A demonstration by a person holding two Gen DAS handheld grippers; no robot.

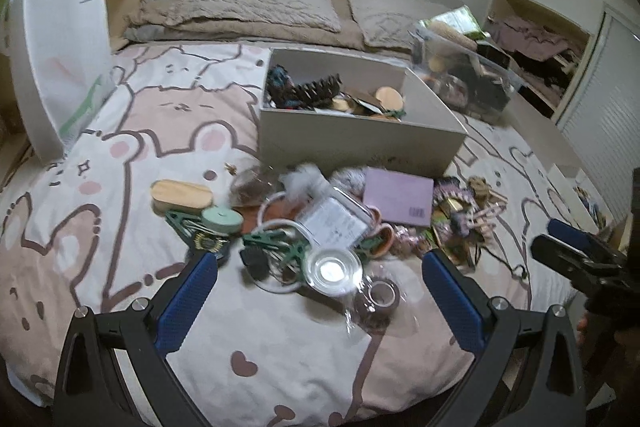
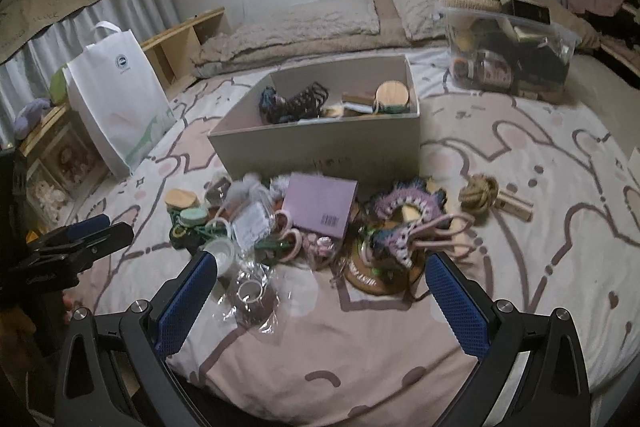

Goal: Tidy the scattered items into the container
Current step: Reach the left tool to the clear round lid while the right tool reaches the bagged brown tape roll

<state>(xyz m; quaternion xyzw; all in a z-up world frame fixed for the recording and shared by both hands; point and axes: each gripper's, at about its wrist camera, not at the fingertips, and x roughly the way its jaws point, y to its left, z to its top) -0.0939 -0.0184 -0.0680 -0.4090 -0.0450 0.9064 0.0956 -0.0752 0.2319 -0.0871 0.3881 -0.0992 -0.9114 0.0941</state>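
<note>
The box point(image 1: 360, 143) sits on the bed point(image 1: 100, 267), partly filled, with the clutter heaped just in front: a purple card point(image 1: 400, 197), a clear lid point(image 1: 334, 269), a tape roll point(image 1: 380, 295). Both grippers hover empty, left gripper point(image 1: 320, 267) and right gripper point(image 2: 320, 267) with fingers spread. Taking loose edge pieces first looks wisest.

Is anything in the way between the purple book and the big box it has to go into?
Nothing visible blocks it. The purple book lies on the bed just in front of the box, whose top is open. Only the box's near wall stands between them, so the book would likely have to be lifted over it.
</note>
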